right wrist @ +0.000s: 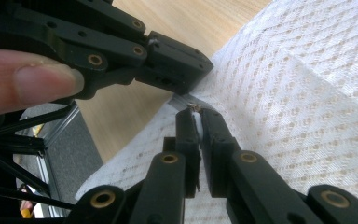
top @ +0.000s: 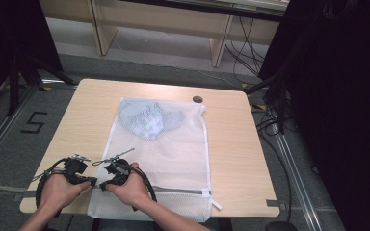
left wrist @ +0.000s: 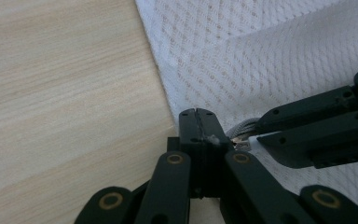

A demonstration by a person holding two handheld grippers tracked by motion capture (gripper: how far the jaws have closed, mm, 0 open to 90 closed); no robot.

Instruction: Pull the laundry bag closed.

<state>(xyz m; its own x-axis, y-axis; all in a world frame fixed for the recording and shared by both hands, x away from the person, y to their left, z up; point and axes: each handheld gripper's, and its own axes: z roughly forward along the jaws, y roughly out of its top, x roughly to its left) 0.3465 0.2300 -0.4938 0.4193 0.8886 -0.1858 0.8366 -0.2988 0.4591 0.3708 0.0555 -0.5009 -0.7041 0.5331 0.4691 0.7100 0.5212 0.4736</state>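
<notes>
A white mesh laundry bag [top: 173, 159] lies flat on the table, holding a pale blue garment [top: 147, 120].

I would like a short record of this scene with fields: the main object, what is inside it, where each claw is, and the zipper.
main object: white mesh laundry bag lying flat on the wooden table
contents: light blue garment at the bag's far end
left claw: shut at the bag's near left corner, at the zipper's end
right claw: shut on a small white piece at the zipper's left end
zipper: runs across the bag's near end
other: dark round cap on the table's far edge
</notes>
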